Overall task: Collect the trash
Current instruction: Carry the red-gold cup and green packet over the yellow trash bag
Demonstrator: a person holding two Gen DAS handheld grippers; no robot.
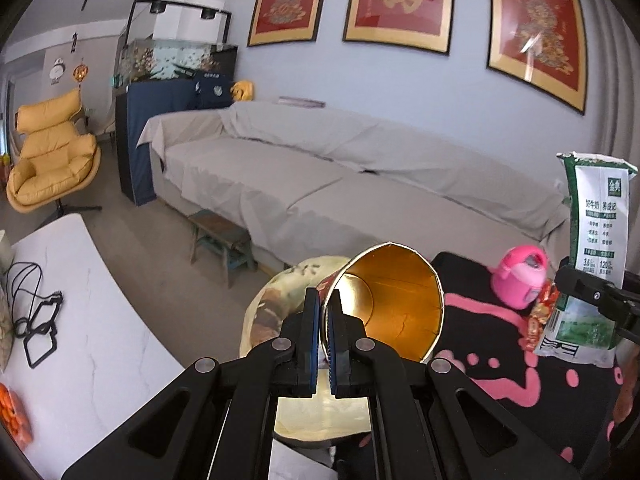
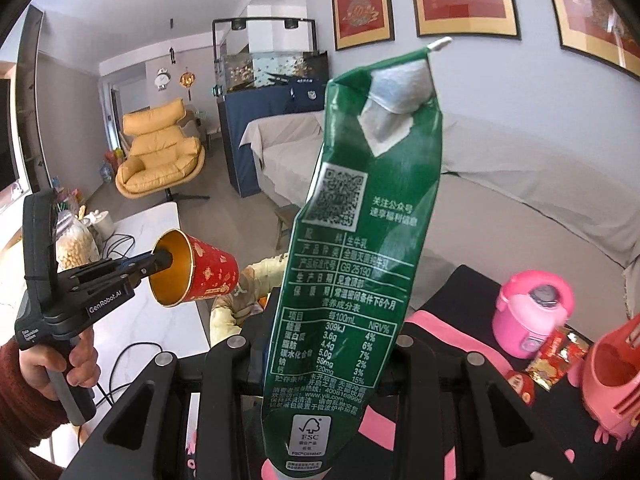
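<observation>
Left gripper (image 1: 324, 300) clamped nearly closed on the rim of a red paper cup (image 2: 200, 276), one finger inside the gold-lined mouth; its body reads "GenRobot.AI". Right gripper (image 2: 324, 364) about half open, gripping a flattened green milk carton (image 2: 352, 248), held upright in front of the grey sofa (image 1: 304, 168); pad contact is hidden, probably at the lower part. Carton shows a QR code, nutrition table, "FSC" mark, "www.yili.com". The cup is in the air left of the carton.

red gold-lined paper cup (image 2: 200, 276), green white-printed milk carton (image 2: 352, 264)
</observation>
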